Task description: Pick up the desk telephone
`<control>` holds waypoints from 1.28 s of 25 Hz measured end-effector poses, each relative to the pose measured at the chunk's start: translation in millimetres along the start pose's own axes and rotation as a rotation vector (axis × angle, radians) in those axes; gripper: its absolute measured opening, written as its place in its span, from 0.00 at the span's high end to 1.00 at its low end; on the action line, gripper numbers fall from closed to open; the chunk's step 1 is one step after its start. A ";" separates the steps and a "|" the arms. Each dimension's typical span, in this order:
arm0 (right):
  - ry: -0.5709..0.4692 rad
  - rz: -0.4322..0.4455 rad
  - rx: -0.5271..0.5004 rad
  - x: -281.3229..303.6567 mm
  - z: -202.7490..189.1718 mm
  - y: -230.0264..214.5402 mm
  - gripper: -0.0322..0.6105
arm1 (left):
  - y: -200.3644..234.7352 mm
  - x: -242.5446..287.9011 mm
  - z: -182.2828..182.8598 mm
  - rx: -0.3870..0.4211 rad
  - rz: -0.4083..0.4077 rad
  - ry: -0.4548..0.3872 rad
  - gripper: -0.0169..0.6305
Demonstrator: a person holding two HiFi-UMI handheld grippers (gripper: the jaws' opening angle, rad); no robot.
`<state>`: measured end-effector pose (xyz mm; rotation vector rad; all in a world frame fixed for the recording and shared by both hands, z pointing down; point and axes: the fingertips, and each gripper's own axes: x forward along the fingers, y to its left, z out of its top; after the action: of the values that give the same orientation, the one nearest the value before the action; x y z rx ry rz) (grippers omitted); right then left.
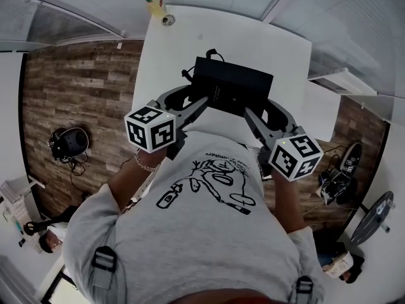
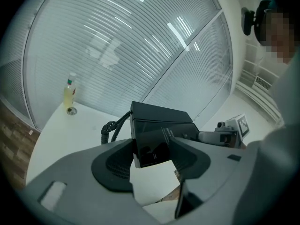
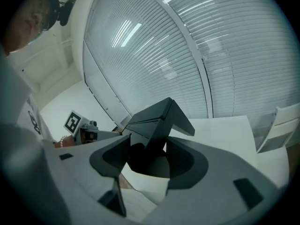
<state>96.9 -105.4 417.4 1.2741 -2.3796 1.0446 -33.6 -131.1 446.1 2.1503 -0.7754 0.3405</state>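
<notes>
Light is bright and even. Long glare streaks lie on the slatted blinds point(image 2: 140, 46) ahead of the jaws. The white table point(image 1: 183, 43) under the tools is almost washed out. The desk telephone point(image 2: 159, 125) in the left gripper point(image 2: 153, 146) reads as glossy black with faint reflections. Both gripper views bow strongly, darken at the rim and blur nearest the lens.

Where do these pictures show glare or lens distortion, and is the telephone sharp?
Head view: even light, the desk telephone sharp, the room bent round the table. Left gripper view: bright streaks on the bowed blinds, reflections on the telephone's glossy face. Right gripper view: the same streaks, dark corners.
</notes>
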 end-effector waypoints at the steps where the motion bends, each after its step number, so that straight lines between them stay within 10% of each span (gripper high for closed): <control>1: -0.001 0.001 -0.003 -1.1 2.5 2.5 0.60 | -1.5 -2.6 3.4 0.008 0.001 -0.005 0.62; 32: -0.024 0.004 -0.006 -4.7 15.8 10.1 0.60 | -6.3 -10.6 16.8 0.021 0.007 -0.037 0.62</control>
<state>93.4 -109.7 398.9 1.2870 -2.4023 1.0279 -38.1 -136.6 426.5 2.1795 -0.8041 0.3150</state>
